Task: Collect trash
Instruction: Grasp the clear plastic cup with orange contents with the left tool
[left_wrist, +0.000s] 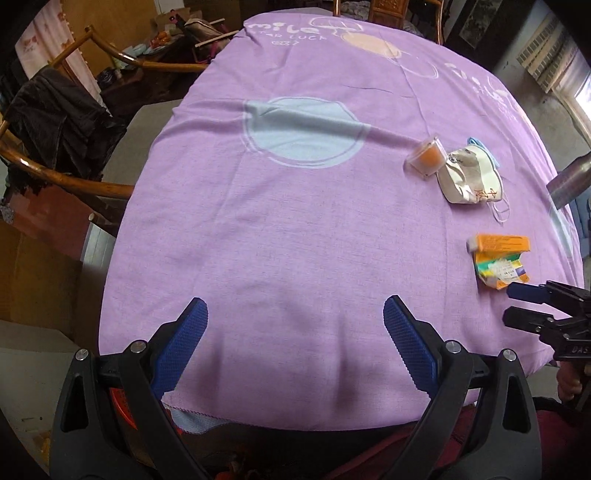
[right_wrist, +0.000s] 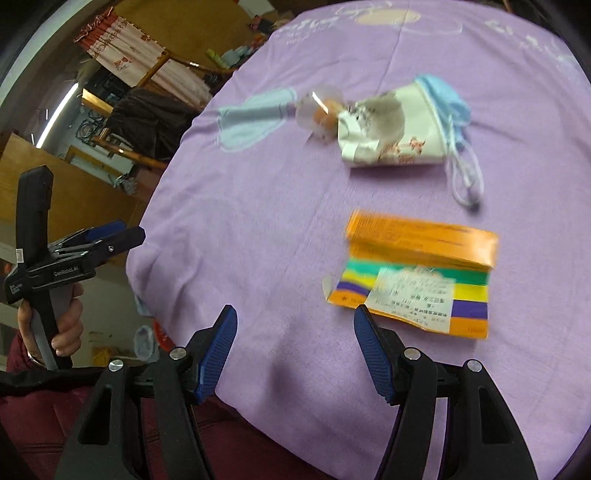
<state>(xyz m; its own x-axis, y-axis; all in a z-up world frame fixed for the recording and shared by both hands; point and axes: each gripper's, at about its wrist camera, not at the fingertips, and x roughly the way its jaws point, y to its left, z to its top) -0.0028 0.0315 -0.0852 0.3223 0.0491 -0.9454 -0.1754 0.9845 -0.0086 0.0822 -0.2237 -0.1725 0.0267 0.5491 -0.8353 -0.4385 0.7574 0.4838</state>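
Three pieces of trash lie on the purple tablecloth. An opened orange carton with coloured stripes and a white label lies just ahead of my right gripper, which is open and empty; the carton also shows in the left wrist view. Farther back lie a crumpled white paper cup with a blue face mask behind it, and a clear plastic cup with orange inside. My left gripper is open and empty over the near table edge.
Wooden chairs with dark clothing draped on one stand left of the table. A cluttered side table sits at the far left. A grey metal object shows at the right edge. The person's red clothing is below the table edge.
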